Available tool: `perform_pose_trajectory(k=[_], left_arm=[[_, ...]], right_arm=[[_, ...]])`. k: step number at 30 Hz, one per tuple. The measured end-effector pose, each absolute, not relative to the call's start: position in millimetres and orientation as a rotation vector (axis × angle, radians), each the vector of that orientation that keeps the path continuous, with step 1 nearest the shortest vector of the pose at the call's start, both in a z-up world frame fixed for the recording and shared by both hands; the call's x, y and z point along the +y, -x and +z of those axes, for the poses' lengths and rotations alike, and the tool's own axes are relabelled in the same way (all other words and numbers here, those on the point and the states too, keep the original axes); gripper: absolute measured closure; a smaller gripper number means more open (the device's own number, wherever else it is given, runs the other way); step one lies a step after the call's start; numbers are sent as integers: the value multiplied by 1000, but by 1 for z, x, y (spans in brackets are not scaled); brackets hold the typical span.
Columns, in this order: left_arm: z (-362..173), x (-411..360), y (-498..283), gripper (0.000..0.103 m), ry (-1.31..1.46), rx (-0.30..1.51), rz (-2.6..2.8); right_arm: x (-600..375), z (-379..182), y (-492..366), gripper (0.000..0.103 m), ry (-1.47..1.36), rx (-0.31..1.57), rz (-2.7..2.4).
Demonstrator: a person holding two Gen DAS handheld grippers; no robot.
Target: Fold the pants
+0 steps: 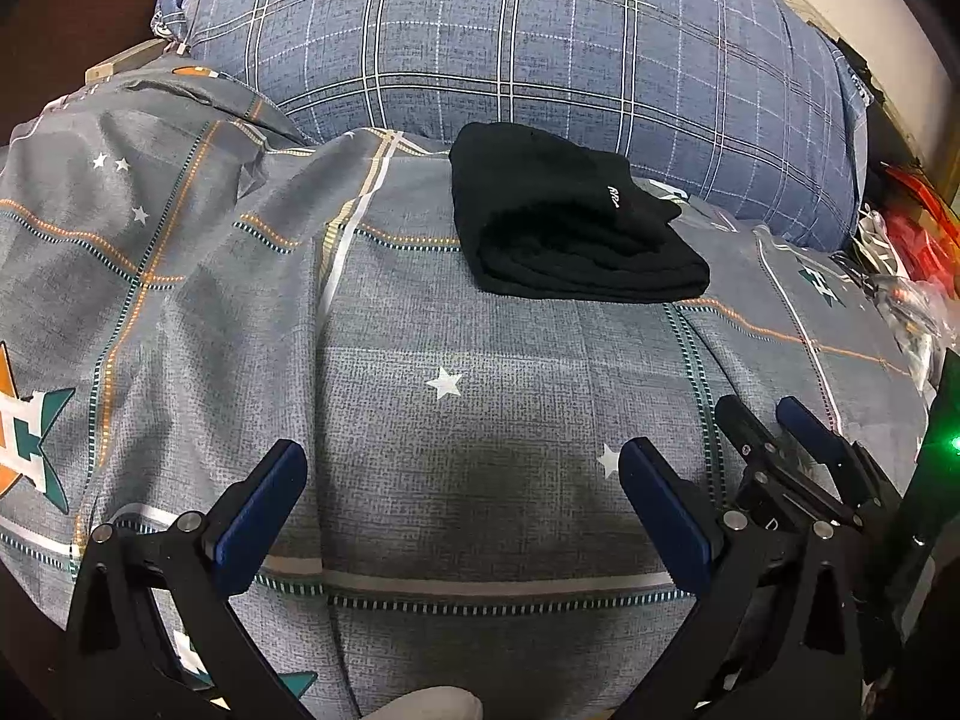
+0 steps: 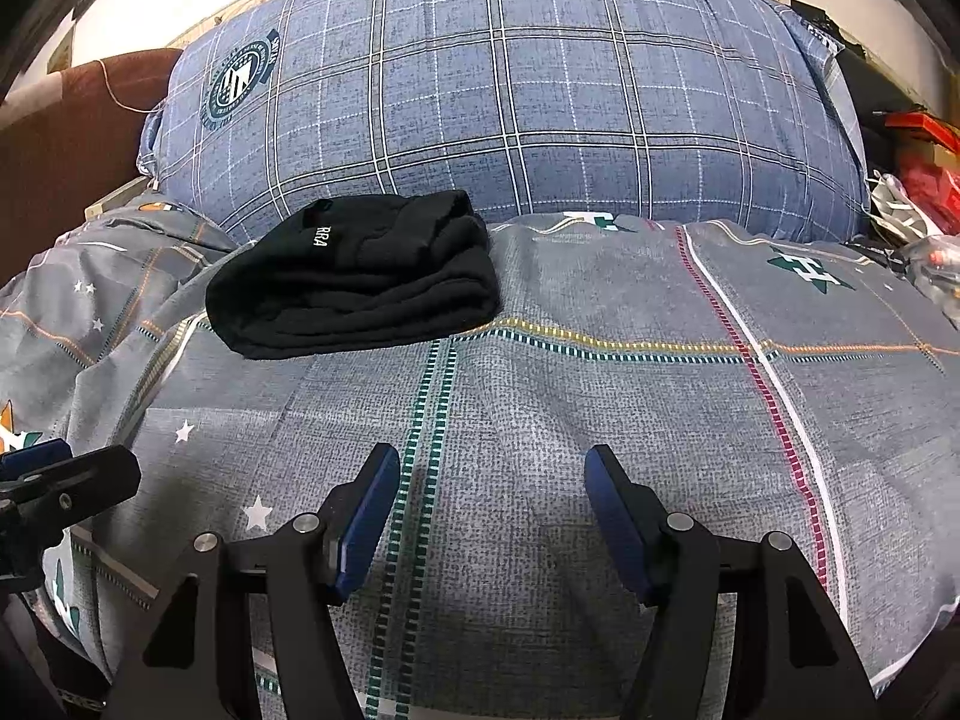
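We see more of the rumpled left side of the grey star-print bedspread (image 1: 420, 360) in the left wrist view, plus a green light (image 1: 954, 443) at the right edge; the right wrist view alone shows the brown surface (image 2: 66, 138) far left and the red dashed stripe (image 2: 774, 414) on the bedspread. Both views show the blue plaid pillow (image 2: 510, 102) at the far side and red clutter (image 2: 924, 162) far right, too blurred for us to identify.

White lettering on the black pants (image 1: 570, 228) is partly readable only in the right wrist view; in the other it is too small. The layers of the fold merge into black, so we can't count them.

The pants lie folded on the bed, against the pillow's near edge, well apart from both tools. The left hand-held gripper (image 1: 459, 471) is spread wide and holds nothing; the pants sit far of it, slightly right. The right hand-held gripper (image 2: 492, 474), seen also at the left view's right edge, has its jaws apart and holds nothing; the pants sit far-left of it.
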State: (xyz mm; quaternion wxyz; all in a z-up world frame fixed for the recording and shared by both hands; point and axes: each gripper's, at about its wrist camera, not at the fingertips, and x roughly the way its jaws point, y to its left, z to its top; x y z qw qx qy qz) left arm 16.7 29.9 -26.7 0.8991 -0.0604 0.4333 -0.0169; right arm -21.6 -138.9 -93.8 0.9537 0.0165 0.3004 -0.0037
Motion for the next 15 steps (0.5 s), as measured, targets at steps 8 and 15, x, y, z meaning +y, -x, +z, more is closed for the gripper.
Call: perform_pose_trajectory(k=[8, 15], left_arm=[[-29, 29, -17, 0, 119, 903, -37], [-33, 31, -20, 0, 124, 913, -28]], right_arm=[[-138, -94, 21, 37, -30, 611, -5], [-133, -94, 24, 37, -20, 601, 5]])
